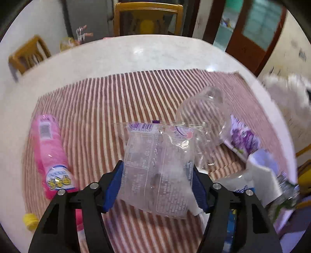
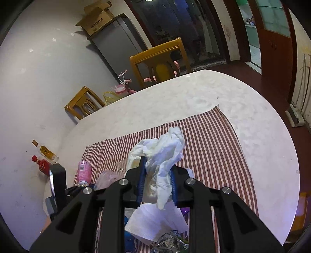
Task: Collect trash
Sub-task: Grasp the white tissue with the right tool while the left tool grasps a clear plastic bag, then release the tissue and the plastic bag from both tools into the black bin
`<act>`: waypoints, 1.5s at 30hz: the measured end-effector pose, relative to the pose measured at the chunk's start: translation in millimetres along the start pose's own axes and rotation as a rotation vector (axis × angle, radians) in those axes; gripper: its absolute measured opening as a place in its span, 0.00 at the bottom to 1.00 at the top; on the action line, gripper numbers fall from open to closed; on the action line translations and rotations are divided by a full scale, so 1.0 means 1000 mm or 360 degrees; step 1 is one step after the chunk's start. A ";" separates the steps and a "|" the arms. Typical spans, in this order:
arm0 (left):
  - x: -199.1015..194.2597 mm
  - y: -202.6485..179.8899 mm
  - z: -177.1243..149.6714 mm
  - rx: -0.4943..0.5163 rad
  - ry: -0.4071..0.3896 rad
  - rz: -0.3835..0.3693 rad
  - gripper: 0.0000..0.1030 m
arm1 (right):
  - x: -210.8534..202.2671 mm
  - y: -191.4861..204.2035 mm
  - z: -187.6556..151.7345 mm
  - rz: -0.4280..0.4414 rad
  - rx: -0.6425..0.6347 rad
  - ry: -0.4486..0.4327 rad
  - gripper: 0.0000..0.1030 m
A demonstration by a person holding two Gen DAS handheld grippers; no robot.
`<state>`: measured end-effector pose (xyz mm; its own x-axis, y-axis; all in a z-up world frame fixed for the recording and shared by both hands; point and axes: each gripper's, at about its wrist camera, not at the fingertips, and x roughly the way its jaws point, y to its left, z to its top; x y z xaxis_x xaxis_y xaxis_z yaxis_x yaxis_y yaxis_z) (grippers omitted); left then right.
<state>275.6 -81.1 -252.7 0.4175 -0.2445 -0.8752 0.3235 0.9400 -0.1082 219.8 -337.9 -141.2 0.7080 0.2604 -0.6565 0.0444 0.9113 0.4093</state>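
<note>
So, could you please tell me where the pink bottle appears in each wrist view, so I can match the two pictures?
Left wrist view: the pink bottle lies at the left, on the striped cloth's left edge.
Right wrist view: the pink bottle is at lower left, beside the black gripper, again on the cloth's left edge.
Shared landmark: the wooden chair at the table's far side.

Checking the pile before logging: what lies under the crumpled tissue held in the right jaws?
Under the crumpled tissue, a flat white paper napkin lies on the striped cloth, with foil wrapping below it. Whatever lies beneath the napkin is covered.
</note>
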 end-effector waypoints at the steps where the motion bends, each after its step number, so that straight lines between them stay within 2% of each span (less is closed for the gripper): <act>1: -0.002 0.002 0.000 -0.0013 0.0002 -0.0023 0.58 | -0.002 -0.001 -0.001 -0.0001 0.0001 -0.0003 0.23; 9: -0.054 0.018 -0.002 -0.0120 -0.0256 -0.0007 0.54 | -0.012 -0.001 -0.006 -0.0012 0.0014 -0.0018 0.23; 14: -0.090 0.015 -0.003 -0.0082 -0.0367 0.0016 0.54 | -0.017 0.009 -0.010 0.0026 -0.0006 -0.0025 0.23; 21: -0.123 -0.011 -0.015 0.0014 -0.0435 -0.0060 0.54 | -0.014 0.013 -0.025 0.0019 0.0002 -0.0003 0.21; 26: -0.133 -0.050 -0.018 0.0134 -0.0458 -0.0161 0.54 | -0.062 -0.015 -0.033 -0.0037 0.0102 -0.0145 0.21; 30: -0.139 -0.105 -0.016 0.0327 -0.0481 -0.0282 0.54 | -0.120 -0.057 -0.052 -0.0195 0.0216 -0.0277 0.21; 33: -0.142 -0.150 -0.018 0.0466 -0.0491 -0.0404 0.54 | -0.174 -0.103 -0.081 -0.0428 0.0338 -0.0355 0.21; 36: -0.145 -0.203 -0.026 0.0602 -0.0460 -0.0545 0.54 | -0.232 -0.169 -0.134 -0.0766 0.0574 -0.0389 0.21; 39: -0.151 -0.250 -0.040 0.0727 -0.0441 -0.0679 0.54 | -0.273 -0.225 -0.190 -0.1022 0.0832 -0.0384 0.22; 42: -0.155 -0.295 -0.057 0.0860 -0.0427 -0.0778 0.54 | -0.291 -0.268 -0.238 -0.1167 0.1035 -0.0335 0.22; 45: -0.155 -0.335 -0.075 0.0963 -0.0392 -0.0835 0.54 | -0.290 -0.297 -0.269 -0.1251 0.1147 -0.0271 0.22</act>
<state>38.3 -340.4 -116.1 0.2367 -0.7258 -0.6459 0.8982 0.4170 -0.1394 -188.2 -597.9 -242.8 0.3864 -0.4144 -0.8240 0.8942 0.3873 0.2246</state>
